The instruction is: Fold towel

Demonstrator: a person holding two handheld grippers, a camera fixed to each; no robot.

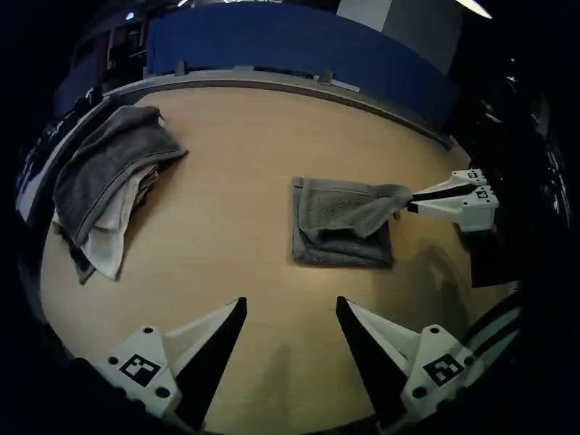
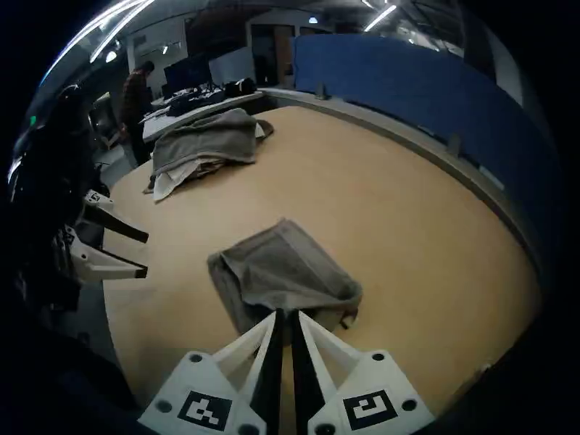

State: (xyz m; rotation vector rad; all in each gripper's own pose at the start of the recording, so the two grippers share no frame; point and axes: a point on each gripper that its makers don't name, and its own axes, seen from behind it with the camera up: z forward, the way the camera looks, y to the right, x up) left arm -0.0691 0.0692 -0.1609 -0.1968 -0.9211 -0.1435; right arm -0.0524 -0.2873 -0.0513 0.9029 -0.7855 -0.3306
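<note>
The right claw (image 2: 286,315) was pinched shut on the near edge of the grey towel (image 2: 283,272), holding a flap raised. The left claw (image 1: 291,304) stood wide open and empty, with the towel ahead of it, slightly right. A towel pile (image 1: 109,174) lay far to its left on the table (image 1: 239,181).

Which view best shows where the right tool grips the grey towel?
The left gripper view: it sees the right tool side-on, pinching a lifted edge of the grey towel. The right gripper view looks along that shut tool, which hides the pinch itself.
</note>
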